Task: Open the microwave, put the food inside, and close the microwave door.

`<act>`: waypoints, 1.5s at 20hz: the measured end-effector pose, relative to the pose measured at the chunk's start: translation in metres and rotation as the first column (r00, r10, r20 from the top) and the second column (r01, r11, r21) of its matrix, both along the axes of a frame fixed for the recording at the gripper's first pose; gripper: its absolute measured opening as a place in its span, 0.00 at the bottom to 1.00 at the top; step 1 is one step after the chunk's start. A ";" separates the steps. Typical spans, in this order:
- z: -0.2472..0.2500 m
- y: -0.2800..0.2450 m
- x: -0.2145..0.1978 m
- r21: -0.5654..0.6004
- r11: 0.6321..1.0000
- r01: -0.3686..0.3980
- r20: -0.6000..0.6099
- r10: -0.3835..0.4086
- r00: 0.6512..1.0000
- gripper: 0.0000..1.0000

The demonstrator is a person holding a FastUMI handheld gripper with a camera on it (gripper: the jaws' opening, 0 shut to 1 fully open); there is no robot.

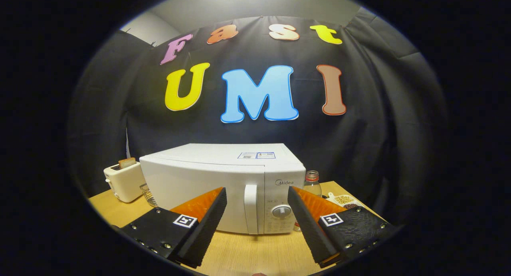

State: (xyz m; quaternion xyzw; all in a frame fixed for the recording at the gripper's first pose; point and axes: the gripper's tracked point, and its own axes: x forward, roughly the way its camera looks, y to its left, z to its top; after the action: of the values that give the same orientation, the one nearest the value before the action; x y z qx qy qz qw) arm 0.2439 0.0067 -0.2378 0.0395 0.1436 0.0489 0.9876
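Ahead, the Midea microwave (223, 184) stands shut — tool (256, 196) spread open, empty.

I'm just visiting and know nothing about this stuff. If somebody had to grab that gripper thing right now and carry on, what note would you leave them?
Gripper: open, holding nothing, fingers spread either side of the door handle, apparently still short of it.
Microwave: on the wooden table, door shut.
Food: a dish of food sits right of the microwave, behind a bottle; a toaster with bread stands to the left.
Done: nothing yet.
Left: pull the door open, put the food inside, close the door.
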 end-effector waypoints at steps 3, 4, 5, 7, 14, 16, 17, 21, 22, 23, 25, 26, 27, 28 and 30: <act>-0.025 0.004 0.016 -0.010 1.000 -0.006 -0.033 0.005 0.999 0.97; -0.032 0.005 0.020 -0.014 1.000 -0.007 -0.045 0.006 0.999 0.97; -0.041 0.005 0.024 -0.018 1.000 -0.008 -0.059 0.007 0.998 0.97; -0.058 0.007 0.029 -0.024 1.000 -0.015 -0.088 0.013 0.996 0.97; -0.092 0.012 0.040 -0.038 0.999 -0.020 -0.152 0.014 0.988 0.74; -0.093 0.017 0.040 -0.019 0.999 -0.032 -0.156 0.028 0.987 0.73; -0.097 0.018 0.041 -0.013 0.999 -0.036 -0.160 0.033 0.987 0.59; -0.097 0.024 0.043 -0.043 0.998 -0.037 -0.151 0.030 0.988 0.30; -0.097 0.024 0.042 -0.034 0.999 -0.034 -0.154 0.028 0.988 0.28; -0.097 0.024 0.043 -0.016 0.999 -0.034 -0.159 0.031 0.987 0.28; -0.097 0.025 0.041 0.008 0.999 -0.033 -0.165 0.034 0.986 0.25; -0.098 0.026 0.041 -0.003 0.999 -0.036 -0.166 0.035 0.986 0.22; -0.098 0.025 0.041 -0.015 0.999 -0.038 -0.162 0.035 0.986 0.22; -0.096 0.026 0.038 -0.012 0.999 -0.030 -0.165 0.028 0.986 0.17; -0.096 0.024 0.041 -0.002 0.999 -0.043 -0.175 0.042 0.984 0.11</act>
State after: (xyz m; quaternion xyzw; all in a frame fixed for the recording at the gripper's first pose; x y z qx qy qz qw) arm 0.2850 0.0309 -0.3339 0.0375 0.2309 0.0658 0.9700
